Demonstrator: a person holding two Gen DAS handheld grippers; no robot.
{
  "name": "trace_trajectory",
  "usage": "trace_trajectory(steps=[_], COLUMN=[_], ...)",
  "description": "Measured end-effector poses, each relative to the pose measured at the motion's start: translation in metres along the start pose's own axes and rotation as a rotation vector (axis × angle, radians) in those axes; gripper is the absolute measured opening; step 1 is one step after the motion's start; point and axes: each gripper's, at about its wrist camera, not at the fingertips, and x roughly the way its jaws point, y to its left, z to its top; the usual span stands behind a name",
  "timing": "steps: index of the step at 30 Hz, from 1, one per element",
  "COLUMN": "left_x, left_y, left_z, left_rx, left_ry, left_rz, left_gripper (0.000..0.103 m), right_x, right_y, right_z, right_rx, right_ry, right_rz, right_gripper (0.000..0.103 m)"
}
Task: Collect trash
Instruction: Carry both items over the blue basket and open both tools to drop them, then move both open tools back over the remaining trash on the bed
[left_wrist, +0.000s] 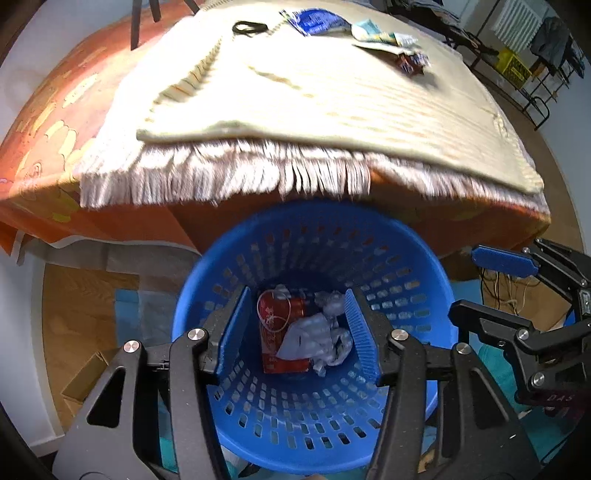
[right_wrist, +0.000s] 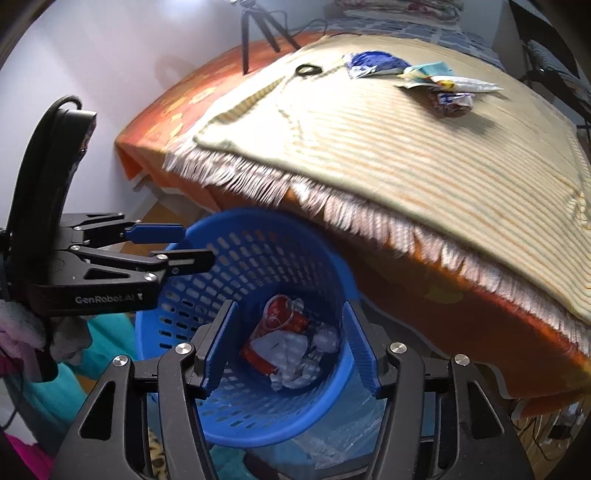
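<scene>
Both claws poised over the blue basket (left_wrist: 314, 424), spread wide, nothing held — left gripper (left_wrist: 295, 332) directly above its mouth, right gripper (right_wrist: 291, 347) just beside, likely freed for another pick. Inside the basket: red wrapper (left_wrist: 280, 314), crumpled white paper (left_wrist: 317, 336). Beyond the basket, on the fringed mat (left_wrist: 332, 103): blue packet (left_wrist: 317, 20), pale wrappers (left_wrist: 384, 35), dark candy wrapper (left_wrist: 410, 62) — uncollected, flattened, crinkly.

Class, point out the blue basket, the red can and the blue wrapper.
blue basket (left_wrist: 406, 258), left wrist view, far rim.
red can (left_wrist: 277, 314), left wrist view, its side.
blue wrapper (right_wrist: 373, 62), right wrist view, its middle.
</scene>
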Motion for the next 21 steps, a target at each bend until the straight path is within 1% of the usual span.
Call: trace_trajectory(steps=[5, 10, 13, 14, 15, 21], left_x=[-0.011, -0.027, -0.033, -0.033, -0.033, -0.032], left_y=[0.004, 0.001, -0.003, -0.003, -0.003, 0.001], left_z=[0.019, 0.044, 0.059, 0.063, 0.067, 0.096], left_rx=[-0.024, -0.010, -0.006, -0.007, -0.010, -0.012], left_ry=[-0.032, -0.079, -0.098, -0.101, -0.103, -0.119], left_rz=[-0.018, -0.024, -0.030, -0.033, -0.039, -0.047], left_gripper=[0.054, 0.054, 0.056, 0.059, 0.060, 0.060], right_x=[-0.013, -0.029, -0.037, -0.040, -0.042, -0.051], right_y=[-0.014, -0.024, -0.031, -0.034, -0.037, -0.058], right_z=[0.015, 0.028, 0.036, 0.038, 0.041, 0.062], right_rx=[0.050, 0.070, 0.089, 0.096, 0.102, 0.148], right_ry=[-0.046, -0.101, -0.134, -0.145, -0.156, -0.203], right_rz=[0.000, -0.014, -0.021, -0.023, -0.024, -0.045], right_gripper=[0.062, 0.062, 0.066, 0.068, 0.068, 0.068])
